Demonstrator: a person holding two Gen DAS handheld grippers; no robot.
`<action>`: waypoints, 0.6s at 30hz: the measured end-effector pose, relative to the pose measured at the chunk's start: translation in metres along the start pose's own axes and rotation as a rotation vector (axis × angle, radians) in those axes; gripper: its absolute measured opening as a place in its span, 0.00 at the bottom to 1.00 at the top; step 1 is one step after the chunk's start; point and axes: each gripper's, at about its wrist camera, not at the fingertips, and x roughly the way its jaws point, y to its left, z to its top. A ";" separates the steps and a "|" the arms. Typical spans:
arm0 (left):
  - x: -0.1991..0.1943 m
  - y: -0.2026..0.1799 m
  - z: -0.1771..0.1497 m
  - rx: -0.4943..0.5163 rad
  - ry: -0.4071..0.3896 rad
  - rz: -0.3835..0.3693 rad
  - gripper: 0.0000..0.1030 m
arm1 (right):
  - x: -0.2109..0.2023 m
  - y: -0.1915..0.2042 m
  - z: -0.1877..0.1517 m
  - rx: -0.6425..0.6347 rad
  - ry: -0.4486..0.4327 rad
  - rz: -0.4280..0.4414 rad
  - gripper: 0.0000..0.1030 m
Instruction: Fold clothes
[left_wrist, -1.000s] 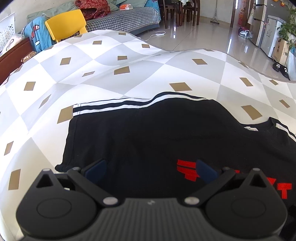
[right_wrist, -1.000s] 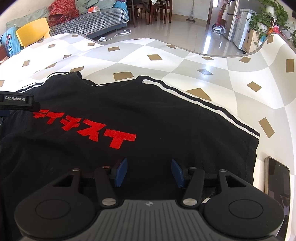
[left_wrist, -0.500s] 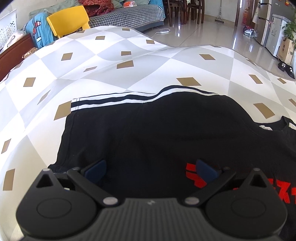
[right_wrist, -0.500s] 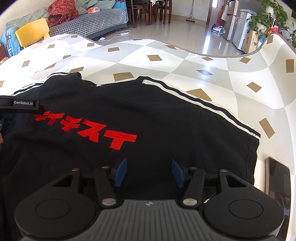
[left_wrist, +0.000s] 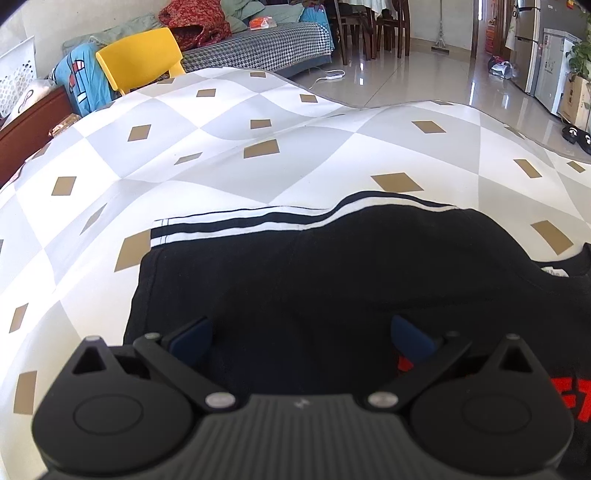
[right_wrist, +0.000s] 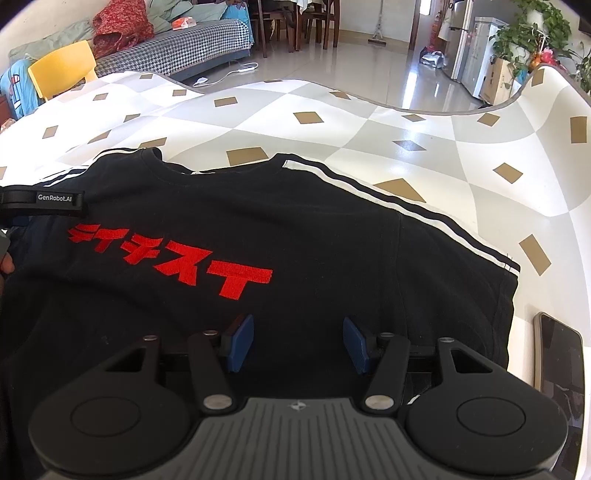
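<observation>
A black T-shirt (right_wrist: 314, 236) with red lettering (right_wrist: 177, 258) and white sleeve stripes lies spread flat on the checked tablecloth. It also shows in the left wrist view (left_wrist: 332, 288), with its left sleeve (left_wrist: 229, 229) stretched out. My left gripper (left_wrist: 301, 338) is open wide and empty, hovering over the shirt's left side. My right gripper (right_wrist: 299, 341) is open and empty over the shirt's lower right part. The left gripper's body (right_wrist: 40, 201) shows at the left edge of the right wrist view.
A dark phone (right_wrist: 557, 362) lies on the tablecloth (right_wrist: 406, 147) just right of the shirt. A yellow chair (left_wrist: 140, 59) and a sofa (left_wrist: 258, 44) stand beyond the table's far edge. The cloth's far right corner curls upward (right_wrist: 554, 96).
My left gripper has drifted left over the shirt, so the red lettering slid to the right of its view. The right gripper has barely moved. Both stayed open.
</observation>
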 end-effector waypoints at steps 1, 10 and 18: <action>0.002 0.001 0.002 -0.003 -0.001 0.007 1.00 | 0.000 0.000 0.000 -0.002 -0.002 -0.001 0.51; 0.019 0.014 0.018 -0.011 -0.027 0.046 1.00 | 0.000 0.006 0.000 -0.030 -0.017 0.005 0.51; 0.033 0.024 0.033 -0.018 -0.039 0.080 1.00 | -0.001 0.014 0.001 -0.055 -0.027 0.030 0.51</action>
